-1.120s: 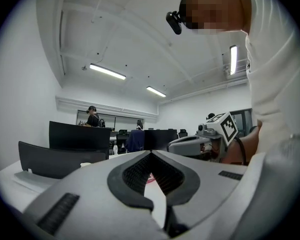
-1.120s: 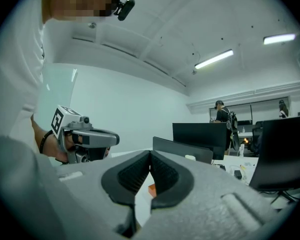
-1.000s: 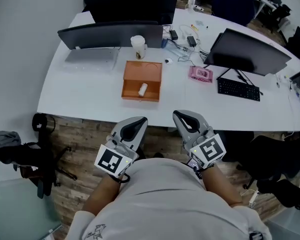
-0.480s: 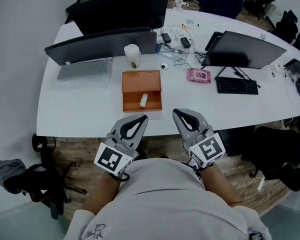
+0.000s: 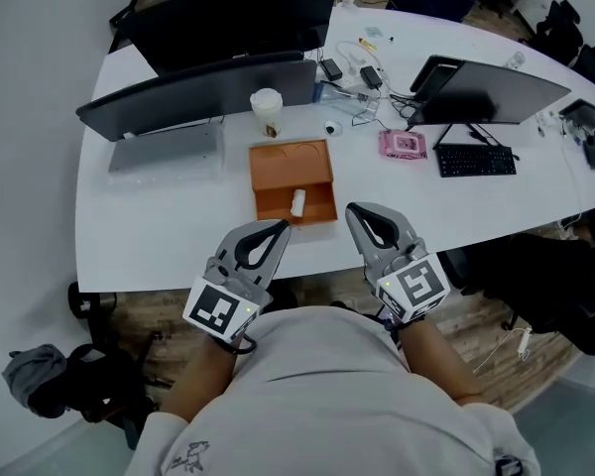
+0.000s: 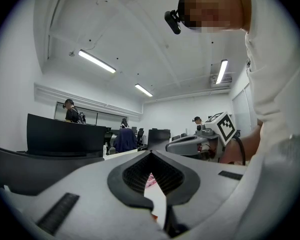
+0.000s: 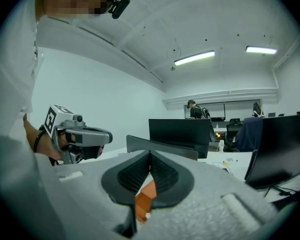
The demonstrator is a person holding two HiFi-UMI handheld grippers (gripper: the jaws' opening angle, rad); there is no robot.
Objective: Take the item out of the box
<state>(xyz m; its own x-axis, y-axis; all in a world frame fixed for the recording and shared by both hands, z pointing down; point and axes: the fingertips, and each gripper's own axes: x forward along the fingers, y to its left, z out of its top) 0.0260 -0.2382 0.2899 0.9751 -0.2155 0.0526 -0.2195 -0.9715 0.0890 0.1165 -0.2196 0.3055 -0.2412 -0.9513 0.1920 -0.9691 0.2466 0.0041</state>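
The item [image 5: 297, 203] is a small white cylinder lying on its side in the near end of the open orange box [image 5: 288, 167], which sits on the white table [image 5: 159, 216] in front of the monitors. From where I stand it looks light and stiff enough to pinch, though its round body will likely roll or squirt sideways if caught off-centre (what it is made of I cannot tell). The safest hold seems to be across its short width, at the middle, coming straight down so the box walls stay clear. The left gripper [image 5: 278, 228] and right gripper [image 5: 355, 212] both hover over the table's near edge, just short of the box, jaws pressed together at the tips, holding nothing and touching nothing. One must open before it can take hold.
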